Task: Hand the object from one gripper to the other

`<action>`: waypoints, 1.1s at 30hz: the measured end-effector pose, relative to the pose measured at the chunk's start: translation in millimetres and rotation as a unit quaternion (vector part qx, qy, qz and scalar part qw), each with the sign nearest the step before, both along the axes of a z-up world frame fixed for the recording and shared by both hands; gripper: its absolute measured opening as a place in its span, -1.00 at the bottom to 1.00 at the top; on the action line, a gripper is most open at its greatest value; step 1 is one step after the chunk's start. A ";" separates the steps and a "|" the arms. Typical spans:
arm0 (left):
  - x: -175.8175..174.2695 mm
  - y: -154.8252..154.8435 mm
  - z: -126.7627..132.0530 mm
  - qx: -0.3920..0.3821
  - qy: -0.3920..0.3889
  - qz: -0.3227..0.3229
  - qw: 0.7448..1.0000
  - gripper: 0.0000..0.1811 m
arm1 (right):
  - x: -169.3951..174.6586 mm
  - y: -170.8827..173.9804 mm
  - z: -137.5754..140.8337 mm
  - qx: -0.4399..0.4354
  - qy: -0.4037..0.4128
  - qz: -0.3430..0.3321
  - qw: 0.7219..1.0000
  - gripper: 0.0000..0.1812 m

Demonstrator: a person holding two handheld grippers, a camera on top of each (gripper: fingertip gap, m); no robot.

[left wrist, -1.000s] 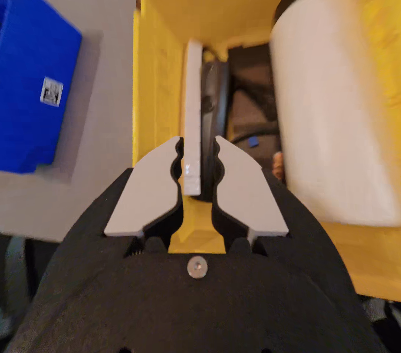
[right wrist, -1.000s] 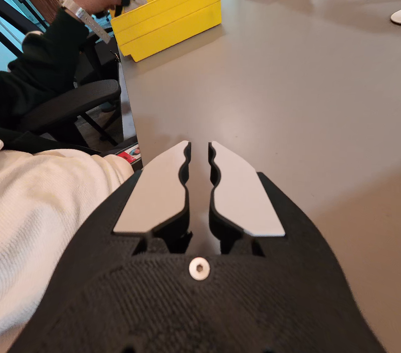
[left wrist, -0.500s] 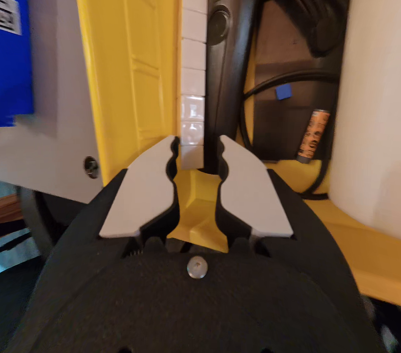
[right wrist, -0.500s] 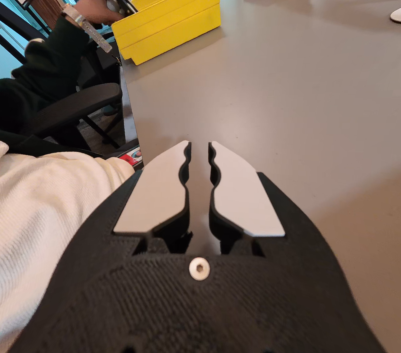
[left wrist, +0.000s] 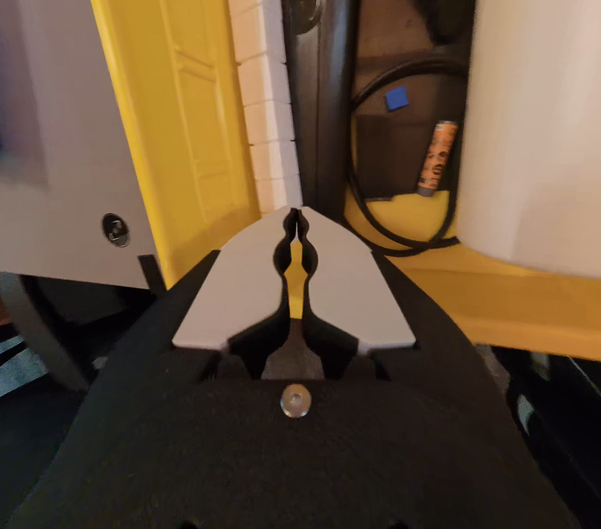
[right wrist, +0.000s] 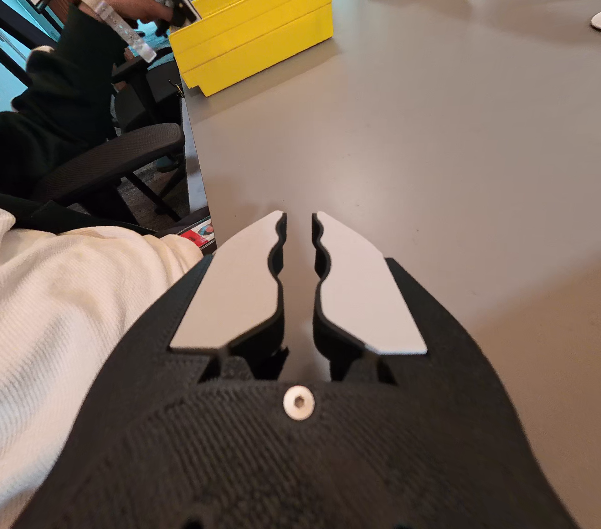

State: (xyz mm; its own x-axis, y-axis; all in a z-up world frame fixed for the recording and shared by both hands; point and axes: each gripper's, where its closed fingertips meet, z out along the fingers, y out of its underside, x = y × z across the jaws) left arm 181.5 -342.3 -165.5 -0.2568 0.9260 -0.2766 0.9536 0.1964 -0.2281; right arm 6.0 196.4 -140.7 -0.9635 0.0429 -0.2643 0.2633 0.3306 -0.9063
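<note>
Hovering over the near end of the yellow bin (left wrist: 195, 110), the left claw (left wrist: 296, 215) has its tips pressed together, with nothing seen between them. Inside the bin, a white segmented strip (left wrist: 260, 90) leans along the left wall, touching a black device (left wrist: 312, 74) beside it. Over the counter (right wrist: 422, 123) near its front edge, the right claw (right wrist: 299, 215) is slightly parted and empty.

Strip (left wrist: 260, 64), cable (left wrist: 383, 233), roll (left wrist: 533, 90) inside bin (left wrist: 182, 74).
</note>
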 end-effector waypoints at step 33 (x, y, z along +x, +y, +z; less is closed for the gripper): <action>-16.4 7.3 -29.5 -0.020 -0.013 -0.035 0.999 -0.58 | 2.8 -1.3 -3.1 0.007 -0.007 0.006 1.000 -0.84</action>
